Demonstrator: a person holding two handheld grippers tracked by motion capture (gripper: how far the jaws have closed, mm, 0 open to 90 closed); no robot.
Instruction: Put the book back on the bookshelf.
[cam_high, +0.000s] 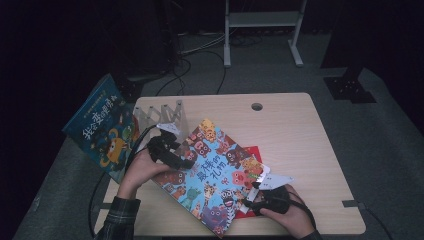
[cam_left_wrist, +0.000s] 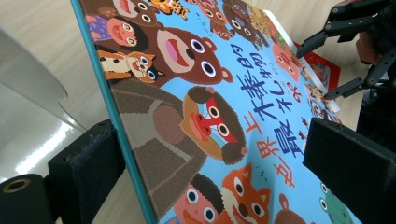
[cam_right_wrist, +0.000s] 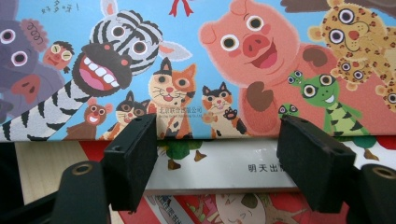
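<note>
The blue picture book (cam_high: 212, 172), its cover crowded with cartoon animals, lies tilted over the near middle of the wooden table (cam_high: 295, 130), its left edge raised and clamped between the jaws of the left gripper (cam_high: 186, 162), one pad on the cover and one beneath. Its lower right edge rests on a red book (cam_high: 252, 152); there the right gripper (cam_high: 254, 194) has its jaws parted, holding nothing. A second blue book (cam_high: 102, 127) leans off the table's left side, beside a wooden rack (cam_high: 160, 115)
</note>
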